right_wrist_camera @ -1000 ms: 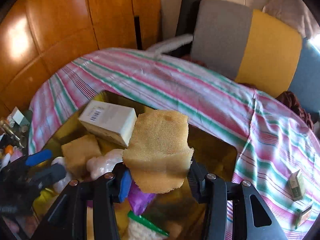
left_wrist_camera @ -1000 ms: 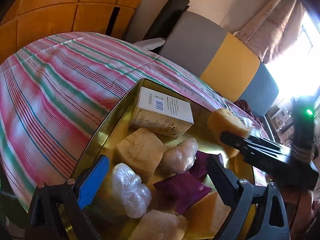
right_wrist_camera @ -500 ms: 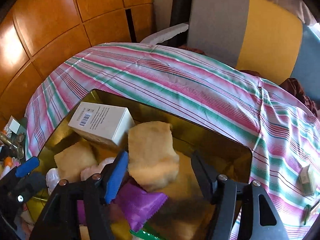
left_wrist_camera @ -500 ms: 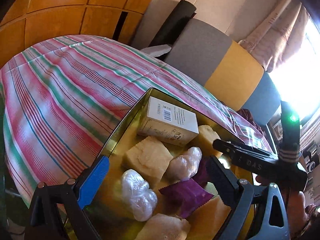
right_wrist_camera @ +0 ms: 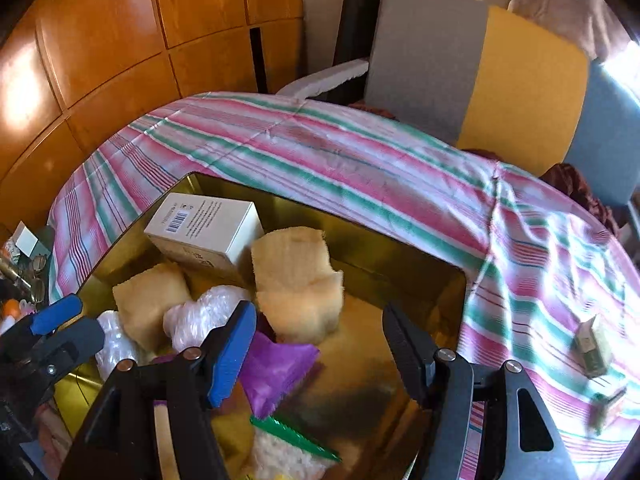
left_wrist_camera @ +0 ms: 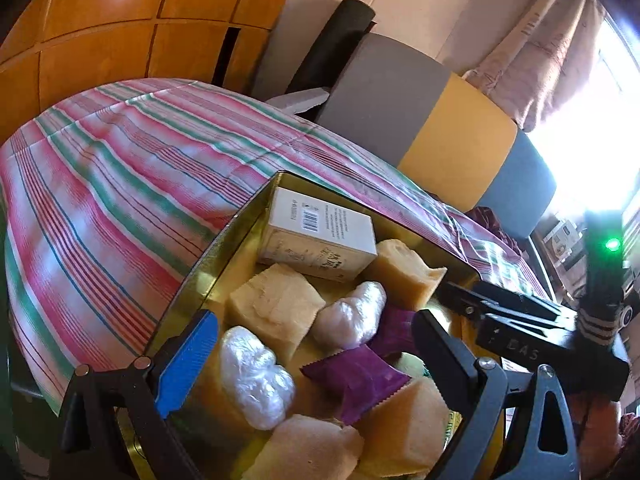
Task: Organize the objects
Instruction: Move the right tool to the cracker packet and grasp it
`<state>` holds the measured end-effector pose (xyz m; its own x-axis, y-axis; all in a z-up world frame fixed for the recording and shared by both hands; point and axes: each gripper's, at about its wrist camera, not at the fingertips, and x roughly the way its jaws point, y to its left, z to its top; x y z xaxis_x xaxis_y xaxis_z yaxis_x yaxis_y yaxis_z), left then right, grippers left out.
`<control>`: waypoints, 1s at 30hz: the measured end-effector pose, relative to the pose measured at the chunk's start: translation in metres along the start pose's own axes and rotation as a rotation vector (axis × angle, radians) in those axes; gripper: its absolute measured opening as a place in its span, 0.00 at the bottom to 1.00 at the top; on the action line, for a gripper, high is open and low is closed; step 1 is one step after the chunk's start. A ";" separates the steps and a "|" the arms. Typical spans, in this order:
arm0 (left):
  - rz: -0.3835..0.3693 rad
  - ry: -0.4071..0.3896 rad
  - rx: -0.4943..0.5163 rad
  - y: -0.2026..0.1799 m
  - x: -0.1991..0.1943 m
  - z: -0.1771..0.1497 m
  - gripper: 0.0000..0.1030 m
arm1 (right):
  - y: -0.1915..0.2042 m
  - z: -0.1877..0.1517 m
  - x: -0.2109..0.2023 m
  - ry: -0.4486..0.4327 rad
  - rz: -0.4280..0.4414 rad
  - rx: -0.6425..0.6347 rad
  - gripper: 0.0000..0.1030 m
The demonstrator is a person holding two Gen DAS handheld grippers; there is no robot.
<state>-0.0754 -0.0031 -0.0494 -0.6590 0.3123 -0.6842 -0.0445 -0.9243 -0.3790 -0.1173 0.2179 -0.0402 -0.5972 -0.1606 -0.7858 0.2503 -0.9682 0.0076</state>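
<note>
Right gripper stands with fingers wide apart and empty above the gold metal tin, the tan sponge block lying inside beside the white barcoded carton; advise lifting straight clear, left gripper likewise open.

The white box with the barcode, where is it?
The white box lies in the gold tray's far left corner, a yellow sponge touching its right side.

Glossy gold metal tray, porous sponges
</note>
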 end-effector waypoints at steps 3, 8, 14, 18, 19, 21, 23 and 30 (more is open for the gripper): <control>-0.007 -0.001 0.023 -0.007 0.000 -0.003 0.95 | -0.006 -0.004 -0.016 -0.033 -0.017 0.003 0.68; -0.026 0.000 0.075 -0.024 -0.002 -0.010 0.95 | -0.026 -0.013 -0.038 -0.074 -0.040 0.022 0.70; -0.087 -0.012 0.165 -0.052 -0.010 -0.021 0.95 | -0.065 -0.042 -0.060 -0.111 -0.117 0.077 0.79; -0.153 -0.007 0.239 -0.078 -0.017 -0.034 0.95 | -0.107 -0.081 -0.071 -0.115 -0.195 0.190 0.85; -0.162 -0.006 0.256 -0.083 -0.019 -0.038 0.95 | -0.119 -0.092 -0.073 -0.110 -0.214 0.229 0.86; -0.194 0.006 0.296 -0.098 -0.022 -0.048 0.95 | -0.147 -0.117 -0.072 -0.070 -0.256 0.313 0.87; -0.222 0.024 0.327 -0.111 -0.024 -0.058 0.95 | -0.175 -0.139 -0.068 -0.016 -0.300 0.386 0.87; -0.308 0.060 0.379 -0.151 -0.038 -0.083 0.95 | -0.302 -0.173 -0.088 -0.038 -0.388 0.830 0.85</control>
<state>0.0191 0.1429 -0.0179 -0.5286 0.5854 -0.6147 -0.5081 -0.7983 -0.3234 -0.0088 0.5575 -0.0804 -0.5533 0.2130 -0.8053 -0.5923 -0.7803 0.2006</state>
